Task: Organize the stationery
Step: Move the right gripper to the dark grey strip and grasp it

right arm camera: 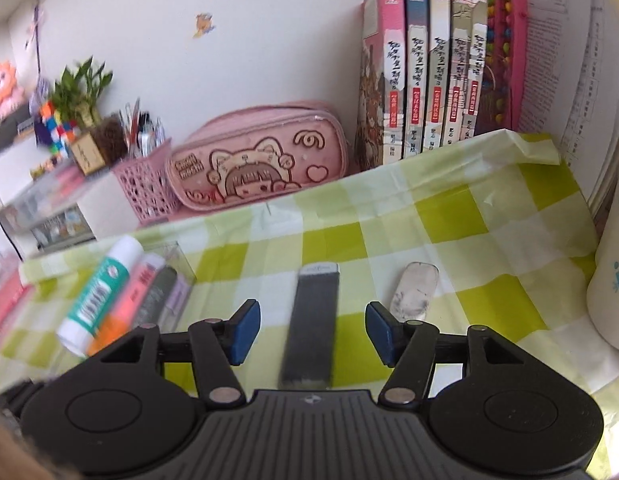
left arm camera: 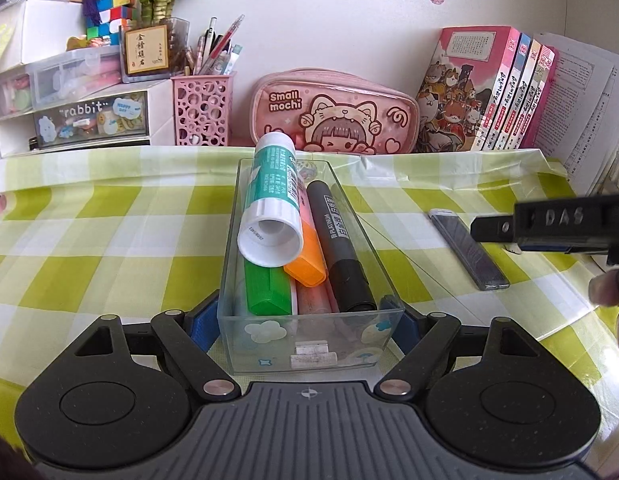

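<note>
Each gripper [right arm camera: 312, 330] has a black ribbed body, round silver pivot screws and blue finger pads [right arm camera: 245, 330].

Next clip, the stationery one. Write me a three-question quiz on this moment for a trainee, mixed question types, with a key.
1. True or false: the left gripper grips the near end of the clear box.
2. Which item lies on top of the others in the box? A) glue stick B) black marker C) green highlighter
3. Fill in: between the open pads of the right gripper lies the flat dark ____, untouched, with a smudged eraser beside it on the checked cloth.

Key: 1 true; 2 A; 3 lead case.
</note>
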`<state>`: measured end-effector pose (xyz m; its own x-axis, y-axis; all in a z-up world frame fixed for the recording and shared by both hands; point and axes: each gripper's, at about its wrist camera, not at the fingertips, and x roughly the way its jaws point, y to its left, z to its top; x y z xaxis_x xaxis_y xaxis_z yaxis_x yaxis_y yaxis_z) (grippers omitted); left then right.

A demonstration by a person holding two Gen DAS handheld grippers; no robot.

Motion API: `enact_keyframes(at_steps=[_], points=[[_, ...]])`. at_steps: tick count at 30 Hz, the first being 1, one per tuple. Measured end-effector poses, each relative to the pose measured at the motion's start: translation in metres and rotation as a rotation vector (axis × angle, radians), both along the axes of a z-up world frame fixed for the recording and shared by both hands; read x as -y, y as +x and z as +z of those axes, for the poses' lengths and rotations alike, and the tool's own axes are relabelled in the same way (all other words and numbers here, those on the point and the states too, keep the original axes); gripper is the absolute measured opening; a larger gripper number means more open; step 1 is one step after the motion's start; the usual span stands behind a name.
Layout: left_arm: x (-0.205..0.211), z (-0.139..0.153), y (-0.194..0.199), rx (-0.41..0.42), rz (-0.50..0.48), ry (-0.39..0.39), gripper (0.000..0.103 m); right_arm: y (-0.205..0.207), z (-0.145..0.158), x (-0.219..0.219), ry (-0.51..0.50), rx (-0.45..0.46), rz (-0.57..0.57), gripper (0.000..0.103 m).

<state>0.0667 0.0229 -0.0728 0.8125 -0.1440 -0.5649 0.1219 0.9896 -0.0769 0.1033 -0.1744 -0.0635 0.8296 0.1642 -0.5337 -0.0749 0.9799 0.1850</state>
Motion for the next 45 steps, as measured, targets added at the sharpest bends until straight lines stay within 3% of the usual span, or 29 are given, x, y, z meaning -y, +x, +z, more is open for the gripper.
enact_keyframes(at_steps=[18,21,25,29,32,45], points=[[0.0,0.0,0.0,0.0,0.0,0.0,0.08,0.02,-0.018,-0.03,-0.172,0.001,0.045,0.087],[0.0,0.0,0.0,0.0,0.0,0.0,0.08,0.019,-0.019,-0.03,-0.184,0.013,0.044,0.082],[0.0,0.0,0.0,0.0,-0.001,0.001,0.08,0.019,-0.017,-0.028,-0.181,0.011,0.03,0.066],[0.0,0.0,0.0,0.0,0.0,0.0,0.08,0.018,-0.017,-0.027,-0.169,0.007,0.023,0.066],[0.0,0.0,0.0,0.0,0.0,0.0,0.08,0.017,-0.014,-0.024,-0.115,-0.007,0.023,0.066],[0.0,0.0,0.0,0.0,-0.001,0.001,0.08,0.021,-0.008,0.01,0.379,-0.113,0.068,0.066]])
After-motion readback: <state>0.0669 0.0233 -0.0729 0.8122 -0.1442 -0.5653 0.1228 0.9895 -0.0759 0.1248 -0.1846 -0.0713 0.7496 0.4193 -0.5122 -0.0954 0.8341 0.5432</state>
